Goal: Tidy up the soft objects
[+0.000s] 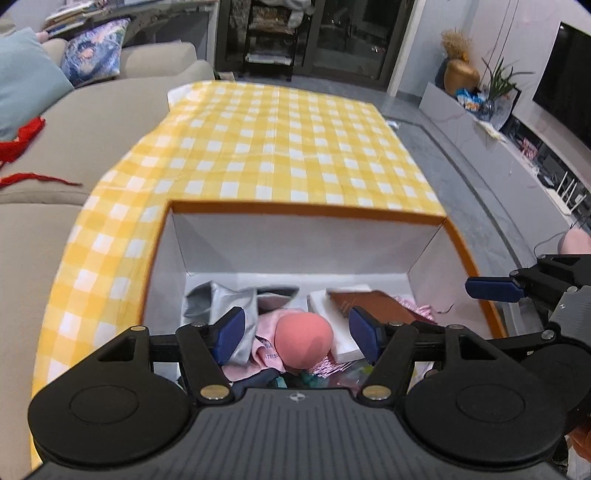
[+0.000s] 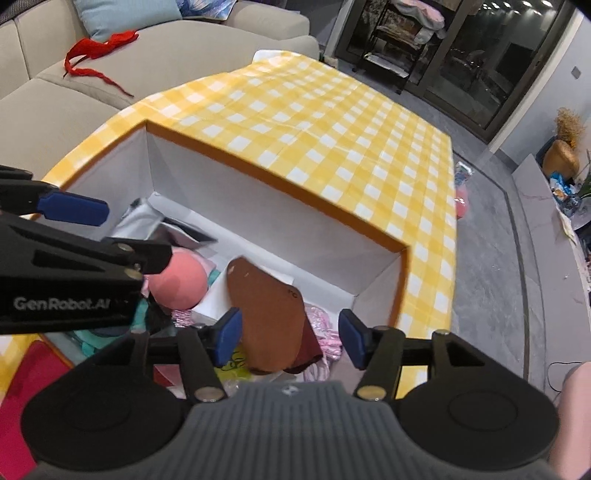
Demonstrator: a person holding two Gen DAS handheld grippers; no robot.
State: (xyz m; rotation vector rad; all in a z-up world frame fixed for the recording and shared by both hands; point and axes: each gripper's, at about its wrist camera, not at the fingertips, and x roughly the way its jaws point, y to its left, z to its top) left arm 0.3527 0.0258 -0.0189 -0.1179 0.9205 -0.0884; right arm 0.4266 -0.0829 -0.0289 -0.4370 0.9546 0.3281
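Nearest in the left wrist view, the left gripper [image 1: 297, 334] is seen with its blue rubbery pads spread apart; nothing is pinched. Between and below them a smooth, rounded salmon-pink ball [image 1: 303, 341] is seen lying on the heap in the box, clear of both pads. In the right wrist view, the right gripper [image 2: 290, 338] is likewise spread, its pads standing either side of a flat, matte brown leathery piece [image 2: 267, 314] with a rounded top edge; the pads are not seen to press on it.

Both items lie inside an open box [image 2: 258, 206] of white card with an orange rim. Its floor is crowded with soft things: a crumpled silver-grey cloth [image 1: 221, 299], a pale pink printed fabric [image 1: 266, 349], a white folded slab [image 1: 325, 306] and shiny pink crinkled foil [image 2: 327, 326]. Teal fabric [image 2: 92, 341] is glimpsed at the near edge.

The box is set on a surface draped with a yellow-and-white checked cloth [image 1: 288, 140], smooth with faint fold lines. Beyond it to the left, a beige upholstered sofa [image 1: 110, 110] is seen, with a red ribbon-like strip [image 2: 96, 51] and cushions upon it. Farthest off, a dark metal rack [image 1: 271, 33] and a gold rounded vase [image 1: 460, 75] are visible.
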